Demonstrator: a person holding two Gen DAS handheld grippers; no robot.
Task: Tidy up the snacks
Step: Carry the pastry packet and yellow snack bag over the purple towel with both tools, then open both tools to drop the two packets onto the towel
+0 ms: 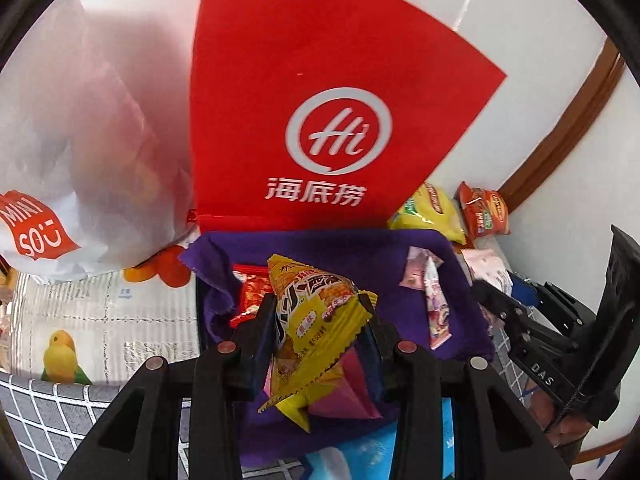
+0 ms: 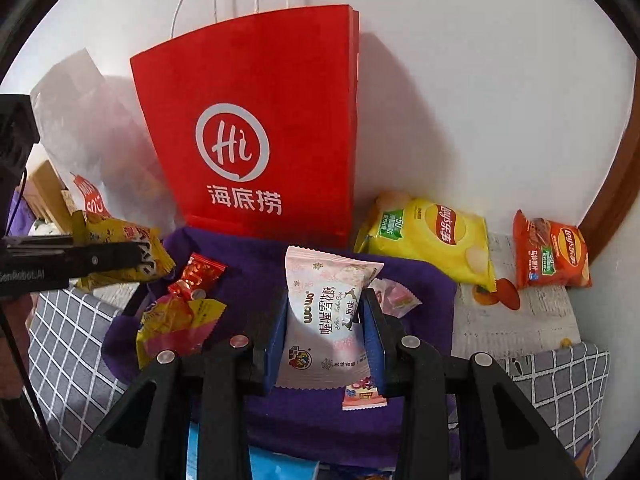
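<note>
Currently the left gripper (image 1: pixel 320 332) pinches a crinkly yellow foil snack packet (image 1: pixel 312 320) above the purple cloth (image 1: pixel 460 320). Likewise, the right gripper (image 2: pixel 326 328) clamps a pale pink sealed pastry pouch (image 2: pixel 324 312) mid-body. Both seem light, slippery and crushable, so a gentle mid-body hold suits them.

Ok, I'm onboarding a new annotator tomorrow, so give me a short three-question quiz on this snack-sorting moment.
1. True or false: the left gripper is shut on a yellow snack packet.
2. What does the right gripper hold? A) orange Lay's bag B) pink-white wowo packet C) red candy
3. Fill in: the red paper bag stands behind the ____ cloth bin.

Key: 1 true. 2 B, the pink-white wowo packet; the orange Lay's bag lies by the wall beside the yellow Lay's bag, and the red candy lies in the bin. 3 purple.
</note>
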